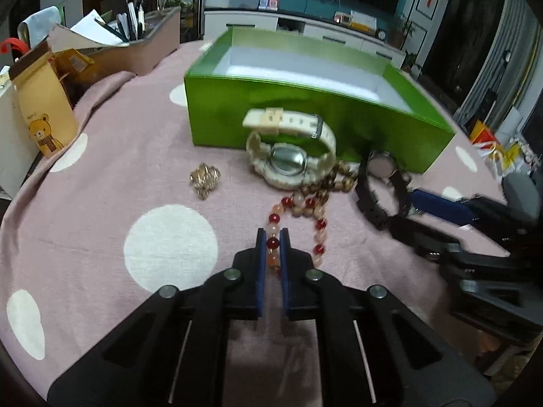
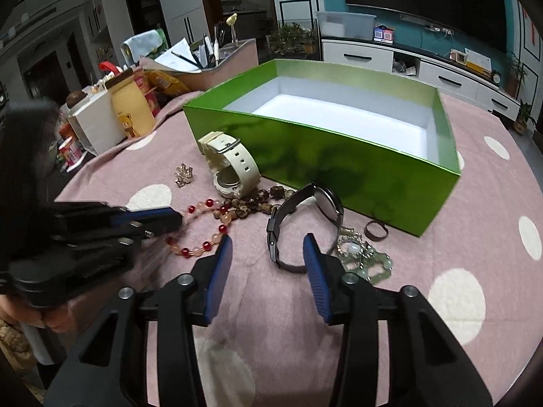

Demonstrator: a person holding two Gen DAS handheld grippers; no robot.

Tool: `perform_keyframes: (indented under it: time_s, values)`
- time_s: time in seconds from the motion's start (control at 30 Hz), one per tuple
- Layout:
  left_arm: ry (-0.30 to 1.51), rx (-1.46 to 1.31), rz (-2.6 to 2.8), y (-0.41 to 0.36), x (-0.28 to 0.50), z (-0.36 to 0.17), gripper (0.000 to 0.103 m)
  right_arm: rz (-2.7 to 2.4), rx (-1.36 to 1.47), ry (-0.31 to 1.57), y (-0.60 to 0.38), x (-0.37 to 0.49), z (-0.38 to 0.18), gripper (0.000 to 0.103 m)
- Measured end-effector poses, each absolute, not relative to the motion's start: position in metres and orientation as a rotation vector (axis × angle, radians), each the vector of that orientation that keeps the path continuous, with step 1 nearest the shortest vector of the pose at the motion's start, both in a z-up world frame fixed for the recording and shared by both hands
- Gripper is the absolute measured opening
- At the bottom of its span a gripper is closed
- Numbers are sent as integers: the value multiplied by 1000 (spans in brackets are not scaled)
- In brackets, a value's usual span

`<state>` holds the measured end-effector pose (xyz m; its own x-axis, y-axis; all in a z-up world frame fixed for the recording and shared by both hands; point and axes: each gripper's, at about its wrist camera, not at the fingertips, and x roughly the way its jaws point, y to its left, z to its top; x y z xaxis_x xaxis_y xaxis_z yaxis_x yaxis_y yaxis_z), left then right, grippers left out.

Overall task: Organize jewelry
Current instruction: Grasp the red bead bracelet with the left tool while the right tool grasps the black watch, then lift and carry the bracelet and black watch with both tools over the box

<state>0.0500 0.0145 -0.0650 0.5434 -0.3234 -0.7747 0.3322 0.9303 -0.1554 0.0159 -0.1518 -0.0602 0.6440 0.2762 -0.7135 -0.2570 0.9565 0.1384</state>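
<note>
So far the green box (image 2: 339,156) holds nothing: your left tool (image 1: 272,237) grips the red bead bracelet (image 1: 305,217) on the desk (image 2: 424,257), your right tool (image 2: 268,247) stands open at the black watch (image 2: 305,217), and all pieces remain outside.

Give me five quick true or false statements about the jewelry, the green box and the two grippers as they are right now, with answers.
1. The green box holds the cream watch. False: the box is empty; the cream watch lies on the cloth in front of it.
2. The left gripper is closed on the red and pink bead bracelet. True.
3. The right gripper is open. True.
4. The black watch is clamped in the right gripper. False: it lies just ahead of the open fingers.
5. The tablecloth is plain blue. False: pink with white dots.
</note>
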Motion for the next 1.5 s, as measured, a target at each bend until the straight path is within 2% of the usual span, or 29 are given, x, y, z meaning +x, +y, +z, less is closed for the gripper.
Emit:
perform_keyframes:
  time_s: [0.3,0.37,0.4,1.0,1.5]
  values:
    - [853,-20,-427,15,39,-36,7,313,-70,877,-134,34,-76,22]
    - [850,-26,-431,15,39,-34,7,304,-88,873,-132,34,-78,8]
    - [850,-27,-432,16,39,-33,7,301,-89,870,-134,34,-78,7]
    - [805,-50,-460,20,26,-9,7,435,133,659,-173,-32,-15,6]
    - [752,-59,-457,21,9,23,7,400,124,635,-173,-60,-7,6]
